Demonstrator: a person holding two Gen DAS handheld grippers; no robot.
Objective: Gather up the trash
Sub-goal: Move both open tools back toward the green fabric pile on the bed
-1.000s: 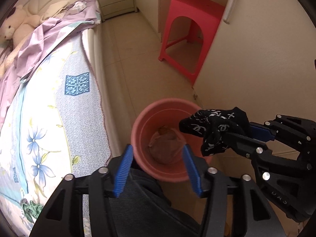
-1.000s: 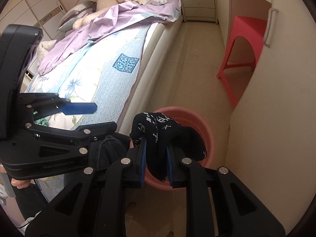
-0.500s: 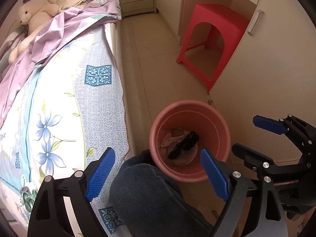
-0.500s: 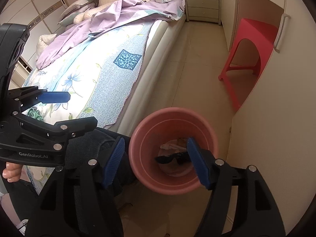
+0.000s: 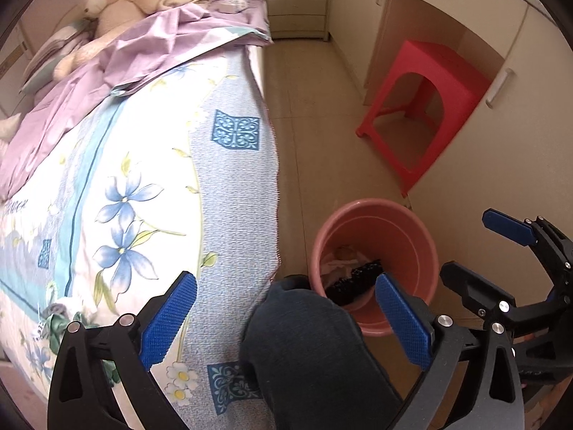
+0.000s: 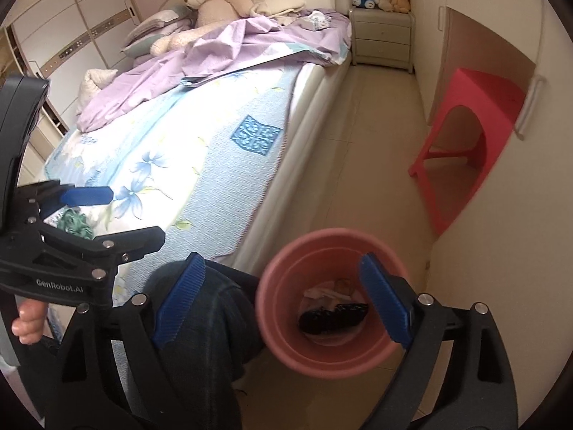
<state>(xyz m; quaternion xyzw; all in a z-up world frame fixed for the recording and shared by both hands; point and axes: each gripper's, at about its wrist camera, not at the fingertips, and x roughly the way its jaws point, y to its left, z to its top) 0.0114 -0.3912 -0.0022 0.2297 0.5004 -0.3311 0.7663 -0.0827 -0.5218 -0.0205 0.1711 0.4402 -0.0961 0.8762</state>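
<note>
A round salmon-pink plastic bucket (image 6: 327, 354) stands on the tiled floor at the lower centre of the right wrist view, just beside the bed with the floral blue-and-white sheet (image 6: 200, 165), and inside it lies a black patterned fabric sock (image 6: 333, 319) on top of pale crumpled paper scraps (image 6: 320, 292). The right gripper (image 6: 283, 301) hangs above the bucket with its blue pads spread wide and nothing between them; the left gripper (image 5: 283, 326), low in its own view, is equally wide apart and empty. A crumpled green-and-white scrap (image 6: 76, 225) at the left edge of the right wrist view, on the sheet, looks like the likeliest remaining trash. It would probably be light, soft and compressible, so a pinch across its bunched middle should hold without slipping.
</note>
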